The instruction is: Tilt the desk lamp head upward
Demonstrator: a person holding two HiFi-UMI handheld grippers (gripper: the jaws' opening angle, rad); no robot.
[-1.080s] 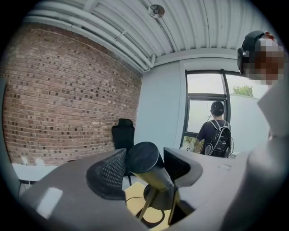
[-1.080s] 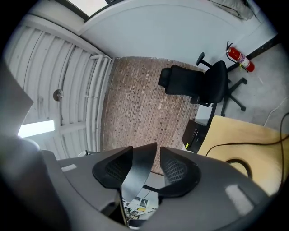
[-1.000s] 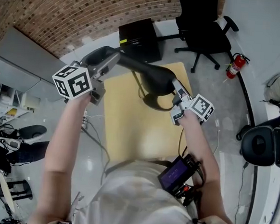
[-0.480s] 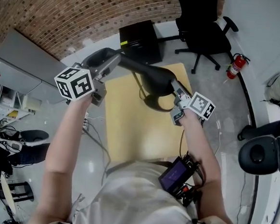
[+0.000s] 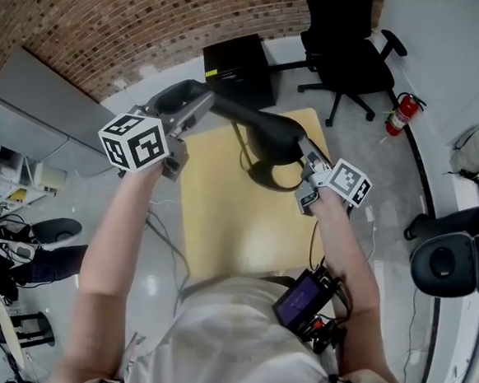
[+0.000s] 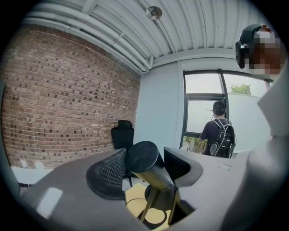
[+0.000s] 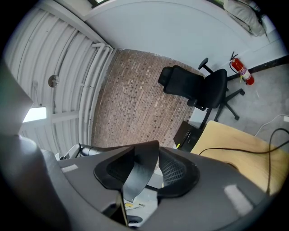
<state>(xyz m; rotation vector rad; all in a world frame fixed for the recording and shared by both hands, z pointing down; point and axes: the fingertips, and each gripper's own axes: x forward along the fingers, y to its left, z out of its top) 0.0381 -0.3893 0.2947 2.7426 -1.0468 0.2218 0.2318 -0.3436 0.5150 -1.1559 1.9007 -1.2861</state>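
Note:
A black desk lamp stands on a small wooden table (image 5: 228, 227), its ring base (image 5: 267, 179) near the far edge. Its dark shade (image 5: 273, 135) hangs above the base, and a long arm (image 5: 229, 110) runs left from it. My left gripper (image 5: 192, 108) is shut on the arm's far end. In the left gripper view that end is a black-capped brass cylinder (image 6: 143, 158) between the pads of the left gripper (image 6: 144, 166). My right gripper (image 5: 308, 163) has closed in on the shade's rim. That thin dark rim (image 7: 140, 173) sits between the pads of the right gripper (image 7: 142, 169).
A black office chair (image 5: 349, 55) and a black cabinet (image 5: 237, 66) stand beyond the table. A red fire extinguisher (image 5: 402, 113) sits by the right wall. A cable (image 7: 253, 151) lies across the tabletop. A person with a backpack (image 6: 220, 131) stands at the window.
Both grippers and the lamp have shifted slightly to the right in the head view. The right gripper's jaws have drawn in on the shade rim.

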